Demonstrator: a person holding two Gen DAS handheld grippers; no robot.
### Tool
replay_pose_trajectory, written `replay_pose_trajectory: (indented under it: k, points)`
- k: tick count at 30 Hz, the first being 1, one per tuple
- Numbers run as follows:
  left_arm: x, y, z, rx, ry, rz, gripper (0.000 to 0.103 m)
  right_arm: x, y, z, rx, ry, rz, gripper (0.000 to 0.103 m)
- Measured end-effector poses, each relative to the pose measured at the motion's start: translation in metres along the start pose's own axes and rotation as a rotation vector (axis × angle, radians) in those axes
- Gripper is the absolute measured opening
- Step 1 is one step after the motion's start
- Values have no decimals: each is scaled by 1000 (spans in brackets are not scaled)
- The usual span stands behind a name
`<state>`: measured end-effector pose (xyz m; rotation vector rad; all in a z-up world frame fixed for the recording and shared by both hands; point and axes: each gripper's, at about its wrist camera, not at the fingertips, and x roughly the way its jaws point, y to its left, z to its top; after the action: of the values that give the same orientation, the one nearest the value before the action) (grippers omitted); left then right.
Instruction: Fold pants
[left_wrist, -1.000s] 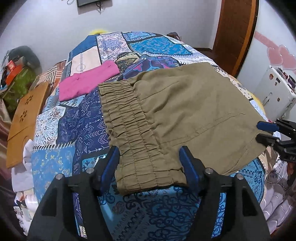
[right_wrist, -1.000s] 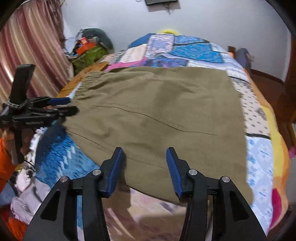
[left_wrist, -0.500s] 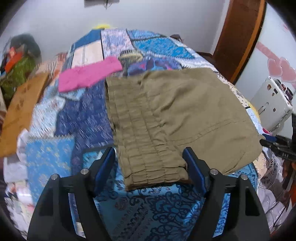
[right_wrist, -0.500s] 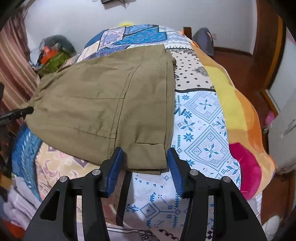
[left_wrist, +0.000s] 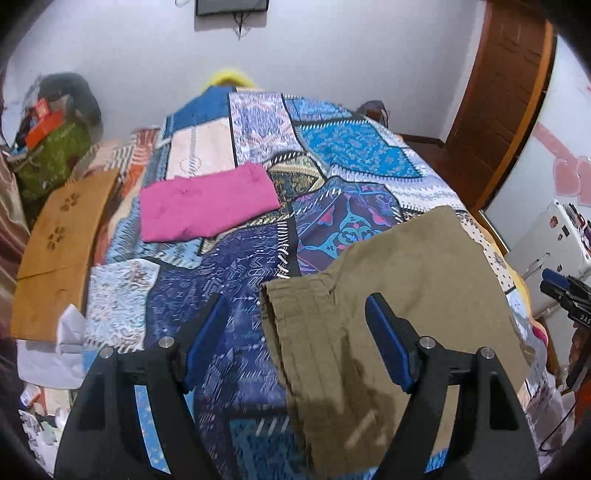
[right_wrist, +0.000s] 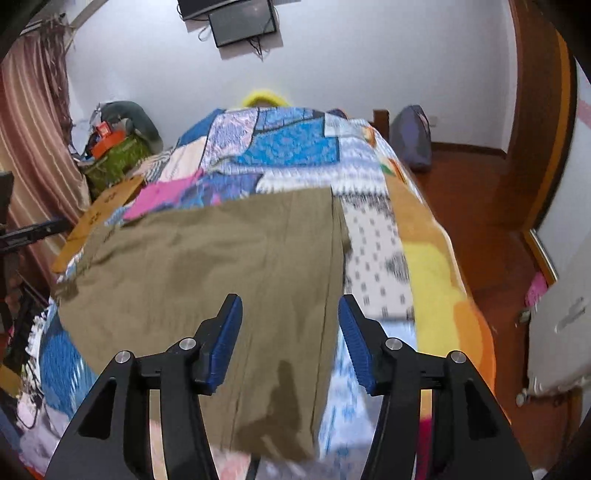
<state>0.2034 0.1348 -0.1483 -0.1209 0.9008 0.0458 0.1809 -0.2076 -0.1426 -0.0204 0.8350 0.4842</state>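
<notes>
Olive-green pants (left_wrist: 399, 302) lie flat, folded lengthwise, on the patchwork bedspread (left_wrist: 236, 280); the gathered elastic waistband (left_wrist: 295, 332) is at their left end. My left gripper (left_wrist: 295, 343) is open above the waistband, its jaws straddling the waistband's far corner without holding cloth. In the right wrist view the pants (right_wrist: 207, 266) spread across the bed; my right gripper (right_wrist: 290, 339) is open above their right hem end, near the edge (right_wrist: 332, 258). The right gripper's fingers also show at the right edge of the left wrist view (left_wrist: 561, 291).
A folded pink garment (left_wrist: 203, 206) lies on the bed beyond the waistband. A wooden board (left_wrist: 62, 240) stands left of the bed with clutter behind it. A white cabinet (left_wrist: 554, 251) and a wooden door (left_wrist: 509, 92) are at the right. A wall screen (right_wrist: 240, 22) hangs at the far end.
Both grippers have shifted along the pants: the left now sits over the waistband's far corner, the right over the hem end. Both stay open and the pants have not moved.
</notes>
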Motion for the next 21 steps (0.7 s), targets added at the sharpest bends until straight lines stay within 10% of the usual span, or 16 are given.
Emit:
replay_pose_trajectory:
  k: [21]
  points:
    - [111,30,15,-108,168,-89,77,181,-33,88,-58,138,6,56]
